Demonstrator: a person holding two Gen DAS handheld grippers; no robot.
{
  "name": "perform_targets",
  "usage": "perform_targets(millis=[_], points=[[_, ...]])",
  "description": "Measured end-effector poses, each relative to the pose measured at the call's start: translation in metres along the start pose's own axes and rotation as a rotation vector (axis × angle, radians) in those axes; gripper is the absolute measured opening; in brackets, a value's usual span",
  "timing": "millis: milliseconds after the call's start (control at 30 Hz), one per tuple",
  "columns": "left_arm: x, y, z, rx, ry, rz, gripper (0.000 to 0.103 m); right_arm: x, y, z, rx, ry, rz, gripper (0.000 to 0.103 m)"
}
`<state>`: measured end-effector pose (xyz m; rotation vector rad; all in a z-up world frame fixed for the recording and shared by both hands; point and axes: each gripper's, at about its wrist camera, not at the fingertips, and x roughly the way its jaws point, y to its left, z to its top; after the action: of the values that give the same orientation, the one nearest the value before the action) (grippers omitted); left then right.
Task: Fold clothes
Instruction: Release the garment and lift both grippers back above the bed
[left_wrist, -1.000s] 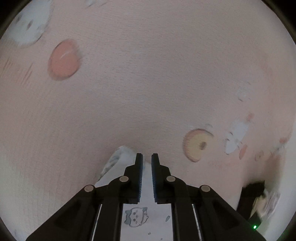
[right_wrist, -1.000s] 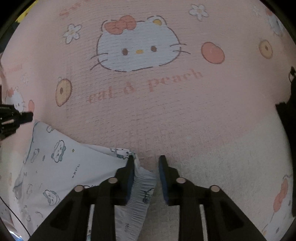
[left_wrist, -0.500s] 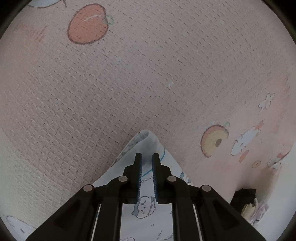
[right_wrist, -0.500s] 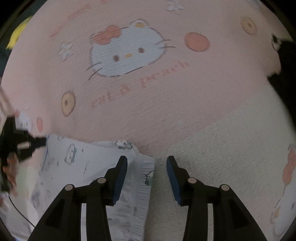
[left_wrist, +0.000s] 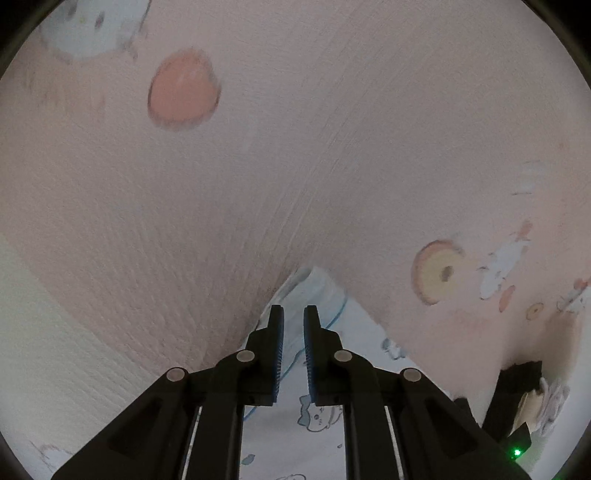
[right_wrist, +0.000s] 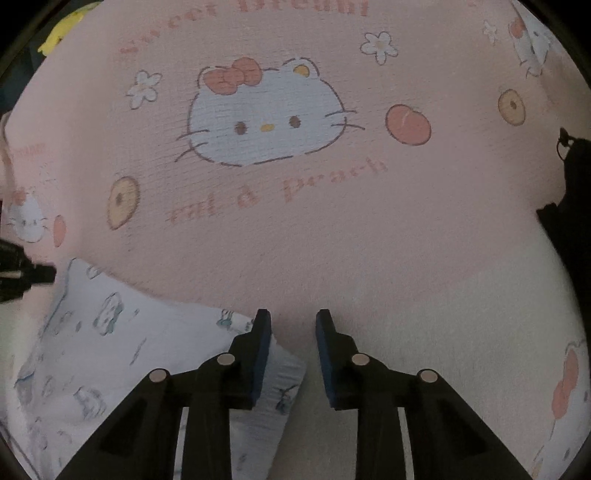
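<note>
- The pink cartoon-print blanket is covering the whole scene under both grippers.
- The pale printed garment is lying near and left on it, its long edge stretching left to right between the grippers.
- The left gripper is pinching the garment's far-left corner, jaws nearly together.
- The right gripper is hanging spread over the right corner, cloth lying against its left jaw only.

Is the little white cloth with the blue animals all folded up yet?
Not yet. The white printed garment lies mostly flat on the pink cartoon-cat blanket, so spreading looks done. The left hand-held gripper is nearly shut around one corner, though a firm pinch isn't certain. The right hand-held gripper is open beside the crinkled edge. Any finished fold isn't visible; folding remains.
</note>
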<state>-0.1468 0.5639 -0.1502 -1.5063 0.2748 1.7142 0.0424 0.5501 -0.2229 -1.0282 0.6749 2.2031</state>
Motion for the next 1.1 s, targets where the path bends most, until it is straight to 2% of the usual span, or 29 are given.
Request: perform_targets(millis=[133, 200, 267, 333, 400, 467, 533, 767, 867, 900, 1000, 1100], points=[[-0.038, -0.02, -0.012, 0.051, -0.126, 0.022, 0.009, -0.018, -0.007, -0.004, 0.035, 0.023, 0.018, 0.052], [-0.053, -0.028, -0.019, 0.071, -0.171, 0.035, 0.009, -0.027, -0.01, -0.004, 0.064, 0.014, 0.033, 0.058], [-0.07, -0.028, -0.033, 0.063, -0.211, 0.053, 0.009, -0.035, -0.013, -0.004, 0.093, 0.006, 0.048, 0.06], [-0.09, 0.006, -0.049, 0.037, -0.214, 0.025, 0.009, -0.041, -0.012, -0.002, 0.094, 0.002, 0.053, 0.06], [-0.07, 0.017, -0.011, -0.005, -0.177, -0.008, 0.009, -0.05, -0.007, -0.001, 0.074, 0.0, 0.038, 0.06], [-0.045, 0.034, 0.0, -0.042, -0.144, -0.042, 0.009, -0.059, -0.001, -0.003, 0.057, -0.002, 0.037, 0.06], [-0.039, 0.049, -0.009, -0.049, -0.13, -0.06, 0.009, -0.076, 0.007, -0.012, 0.032, -0.011, 0.062, 0.06], [-0.085, 0.113, -0.052, 0.022, -0.12, -0.082, 0.009, -0.136, 0.036, -0.045, -0.052, -0.041, 0.15, 0.062], [-0.1, 0.124, -0.077, 0.09, -0.114, -0.091, 0.009, -0.162, 0.048, -0.059, -0.094, -0.055, 0.181, 0.063], [-0.108, 0.125, -0.087, 0.122, -0.124, -0.099, 0.009, -0.169, 0.051, -0.063, -0.129, -0.062, 0.173, 0.064], [-0.14, 0.12, -0.11, 0.226, -0.233, -0.125, 0.009, -0.192, 0.061, -0.076, -0.234, -0.083, 0.146, 0.07], [-0.167, 0.11, -0.13, 0.336, -0.328, -0.088, 0.009, -0.215, 0.071, -0.09, -0.338, -0.105, 0.12, 0.071]])
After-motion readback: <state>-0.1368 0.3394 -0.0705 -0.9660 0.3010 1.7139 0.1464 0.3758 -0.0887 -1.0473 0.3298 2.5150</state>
